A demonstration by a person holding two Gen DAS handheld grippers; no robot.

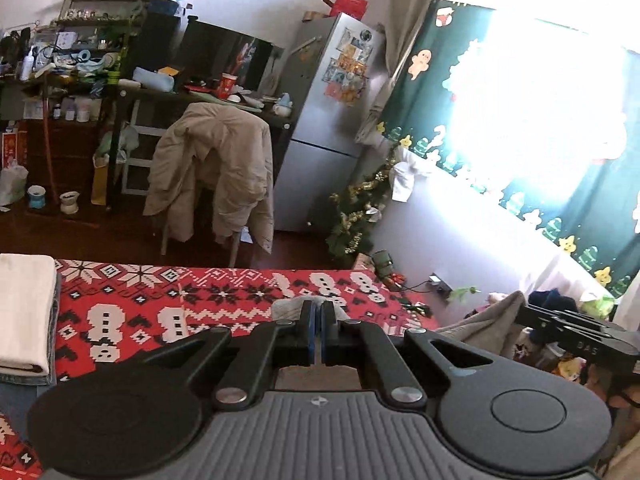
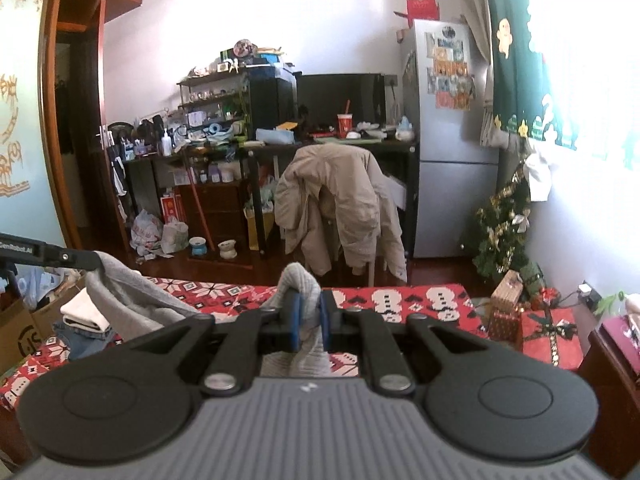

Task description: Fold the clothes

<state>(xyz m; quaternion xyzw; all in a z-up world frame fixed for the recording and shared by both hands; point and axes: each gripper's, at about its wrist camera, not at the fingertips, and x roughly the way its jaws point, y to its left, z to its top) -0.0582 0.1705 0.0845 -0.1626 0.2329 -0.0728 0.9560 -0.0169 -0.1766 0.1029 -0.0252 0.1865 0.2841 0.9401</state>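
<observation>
The grey garment [image 2: 132,300] is up off the red snowman-patterned bedspread [image 2: 400,300], strung between both claws and sagging in the middle, so it is in the air above the bed rather than lying on it. The right gripper [image 2: 309,316] has its blue pads clamped on a thick ribbed bunch of that grey cloth, which bulges up above the fingertips, a solid bite. The left gripper [image 1: 319,334] looks far thinner: its jaws are pressed almost together, with just a small lip of grey fabric showing past the tips, so it appears to be pinching only an edge. That is the weak spot, I'd say; if the cloth's weight drags on that sliver, it could slide out and one side would drop onto the bedspread, leaving the fold to be restarted. The uneven grips bring another worry, since a fat bunch on one side and a thin edge on the other could lay the garment down twisted, with a crooked crease. Out to the left sits a folded white cloth [image 1: 24,312] on top of folded jeans [image 1: 24,380], just beside where the grey piece hangs; a wide swing could brush that stack and knock it askew. Beyond the bed's far edge, the chair with a beige jacket [image 2: 340,208] draped over it stands well apart, no threat there.
</observation>
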